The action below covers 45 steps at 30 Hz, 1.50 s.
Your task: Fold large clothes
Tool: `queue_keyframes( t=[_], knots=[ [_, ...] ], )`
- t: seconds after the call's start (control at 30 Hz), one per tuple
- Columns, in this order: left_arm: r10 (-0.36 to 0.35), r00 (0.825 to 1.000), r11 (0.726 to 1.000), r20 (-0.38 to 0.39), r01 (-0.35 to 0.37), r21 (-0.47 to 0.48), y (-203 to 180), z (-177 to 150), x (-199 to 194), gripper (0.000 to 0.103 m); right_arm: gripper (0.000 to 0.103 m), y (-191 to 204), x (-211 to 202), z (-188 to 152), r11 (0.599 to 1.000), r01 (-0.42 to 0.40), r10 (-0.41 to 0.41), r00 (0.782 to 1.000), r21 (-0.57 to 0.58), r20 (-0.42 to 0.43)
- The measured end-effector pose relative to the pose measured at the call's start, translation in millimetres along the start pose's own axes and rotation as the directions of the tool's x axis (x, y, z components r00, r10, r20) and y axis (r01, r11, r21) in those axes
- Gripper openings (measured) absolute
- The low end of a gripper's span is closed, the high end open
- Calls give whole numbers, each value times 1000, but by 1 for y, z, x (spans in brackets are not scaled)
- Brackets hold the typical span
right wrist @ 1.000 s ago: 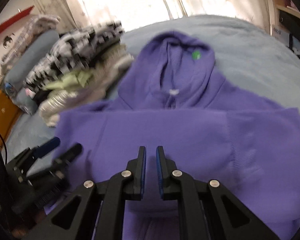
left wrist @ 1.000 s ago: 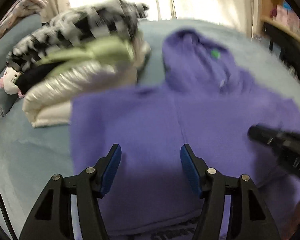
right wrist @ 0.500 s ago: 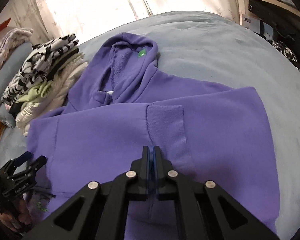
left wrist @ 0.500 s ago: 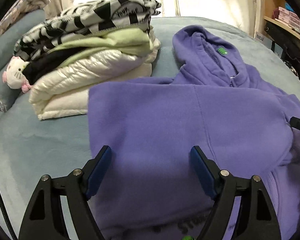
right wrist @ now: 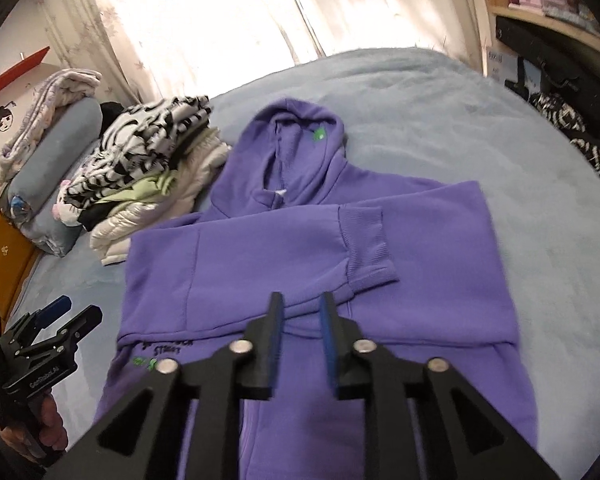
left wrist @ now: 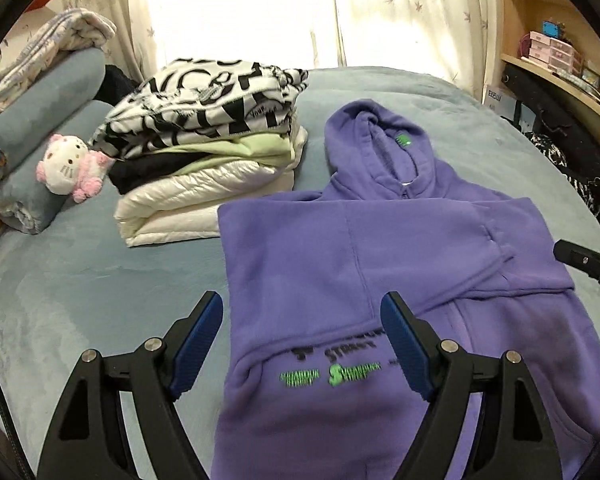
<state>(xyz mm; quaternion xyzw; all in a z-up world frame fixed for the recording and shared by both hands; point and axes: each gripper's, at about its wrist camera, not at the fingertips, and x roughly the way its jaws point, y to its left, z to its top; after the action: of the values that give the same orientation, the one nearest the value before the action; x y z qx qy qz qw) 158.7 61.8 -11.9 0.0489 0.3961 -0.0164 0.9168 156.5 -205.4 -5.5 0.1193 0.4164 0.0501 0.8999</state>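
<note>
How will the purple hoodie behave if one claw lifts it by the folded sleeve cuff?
Probably floppy: the purple hoodie lies limp and flat on the bed, so the sleeve cuff would likely rise alone and unfold. The thick fleece looks fairly heavy and grippy rather than slippery, so it should drag, not slide.

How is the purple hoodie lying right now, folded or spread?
Partly folded: the purple hoodie lies flat, both sleeves crossed over its chest, hood and hem still out.
</note>
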Motion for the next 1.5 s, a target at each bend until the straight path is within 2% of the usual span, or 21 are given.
queue_keyframes(
  t=[0.17, 0.43, 0.57, 0.93, 1.0, 1.07, 1.23, 1.5],
  knots=[
    [6, 1000, 1000, 13, -6, 2, -1, -10, -31, 80, 34, 1, -32, -9, 1000, 9, -9, 999, 5, 32],
    [23, 1000, 1000, 0, -23, -20, 5, -34, -57, 80, 34, 2, -53, -34, 1000, 15, -16, 999, 12, 29],
    [26, 999, 999, -23, -26, -28, 10, -57, -68, 80, 34, 0, -62, -51, 1000, 5, -6, 1000, 15, 20],
    [10, 994, 998, -109, -17, -67, 43, -139, -100, 80, 34, -21, -108, -138, 1000, -11, 11, 1000, 22, -24],
    [-3, 992, 997, -128, -7, -76, 51, -151, -105, 80, 43, -29, -117, -153, 1000, -16, 17, 999, 21, -38],
    [-27, 987, 997, -156, 15, -77, 60, -167, -110, 80, 49, -38, -130, -170, 1000, -10, 11, 999, 21, -47],
    [-81, 970, 993, -230, 60, -98, 72, -206, -115, 80, 50, -68, -156, -198, 999, 31, -28, 998, 38, -63],
    [-209, 936, 969, -284, 159, -189, 82, -247, -105, 80, 49, -134, -175, -233, 978, 51, -35, 996, 200, -84]
  ],
)
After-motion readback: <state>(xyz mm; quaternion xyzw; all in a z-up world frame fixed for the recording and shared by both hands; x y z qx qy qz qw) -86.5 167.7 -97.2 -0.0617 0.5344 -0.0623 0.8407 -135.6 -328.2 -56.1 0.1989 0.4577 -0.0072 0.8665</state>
